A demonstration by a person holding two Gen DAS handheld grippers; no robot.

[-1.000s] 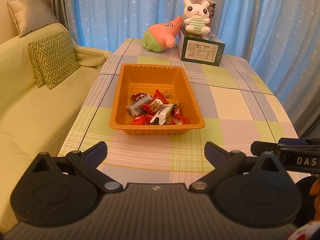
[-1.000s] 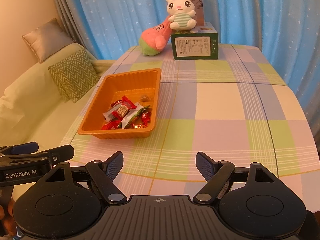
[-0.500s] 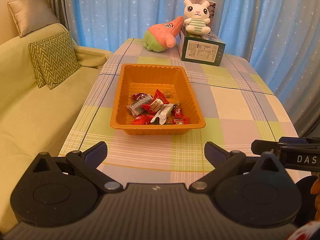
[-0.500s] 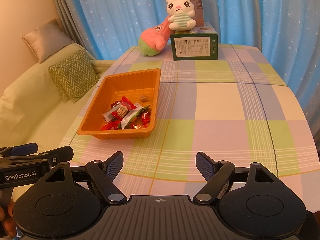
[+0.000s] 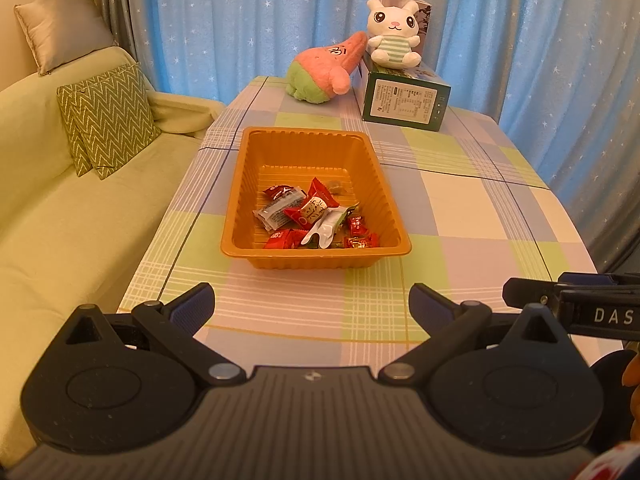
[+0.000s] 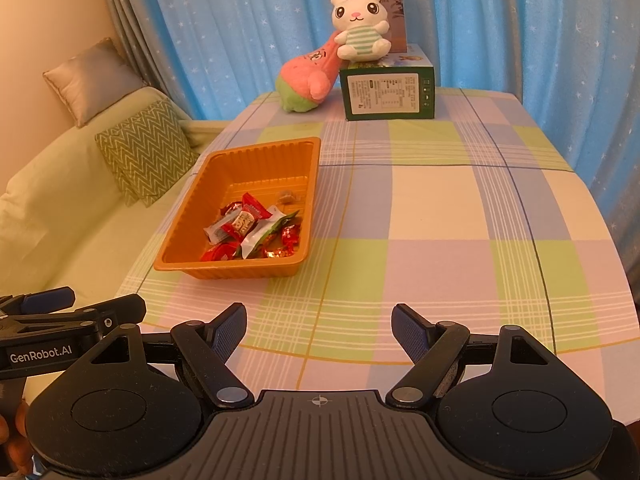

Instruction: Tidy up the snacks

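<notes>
An orange plastic tray (image 5: 316,138) (image 6: 184,216) stands on the checked tablecloth and holds several wrapped snacks (image 5: 312,216) (image 6: 252,228), mostly red with one white-green packet. My left gripper (image 5: 312,304) hovers open over the near table edge, short of the tray, nothing between its fingers. My right gripper (image 6: 318,326) is open too, empty, over bare cloth to the right of the tray. Each gripper's side shows at the edge of the other's view.
At the table's far end a green box (image 5: 404,102) (image 6: 388,94) carries a white rabbit plush (image 5: 394,32) (image 6: 360,28), with a pink-green plush (image 5: 324,72) (image 6: 306,80) leaning beside it. A yellow-green sofa (image 5: 60,220) with cushions lies left; blue curtains hang behind.
</notes>
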